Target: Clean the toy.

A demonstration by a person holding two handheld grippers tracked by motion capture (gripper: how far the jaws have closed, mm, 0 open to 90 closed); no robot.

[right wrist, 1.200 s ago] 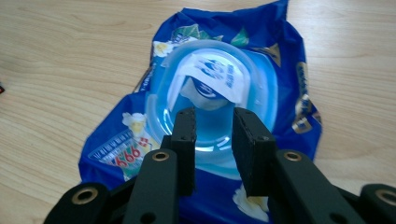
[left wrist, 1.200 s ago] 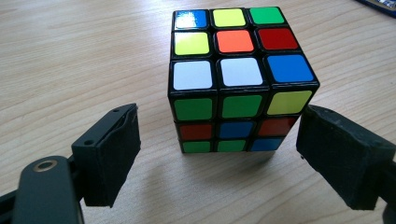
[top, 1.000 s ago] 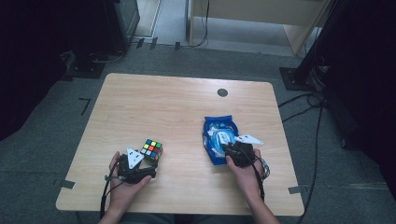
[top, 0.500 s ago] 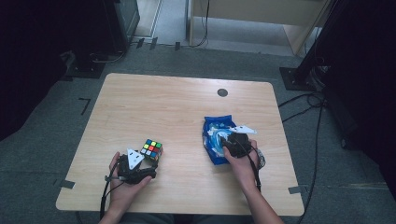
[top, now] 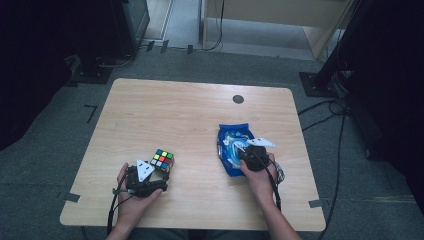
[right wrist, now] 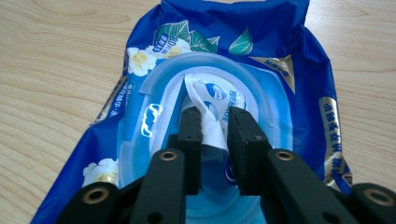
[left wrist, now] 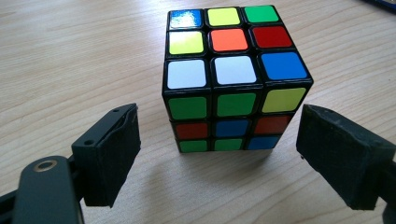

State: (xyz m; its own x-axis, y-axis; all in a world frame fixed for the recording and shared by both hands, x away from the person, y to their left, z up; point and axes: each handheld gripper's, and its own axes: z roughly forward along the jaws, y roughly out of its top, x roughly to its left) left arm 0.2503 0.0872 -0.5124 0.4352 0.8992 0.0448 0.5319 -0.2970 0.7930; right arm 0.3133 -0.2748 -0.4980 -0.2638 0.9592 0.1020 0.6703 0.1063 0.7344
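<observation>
One table [top: 200, 115] carries one blue wipes pack [right wrist: 299, 93] at right and one cube [left wrist: 233, 79] at left. Two grippers: the right gripper [right wrist: 215, 121] sits on the pack, jaws just narrowed onto the white flap [right wrist: 210, 112] — pinching it. The left gripper [left wrist: 219, 144] stands wide — cube just ahead of its pads, untouched.

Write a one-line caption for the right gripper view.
Right gripper, jaws just closing, pinches the white label flap on a blue wet-wipes pack lying on the wooden table.
</observation>
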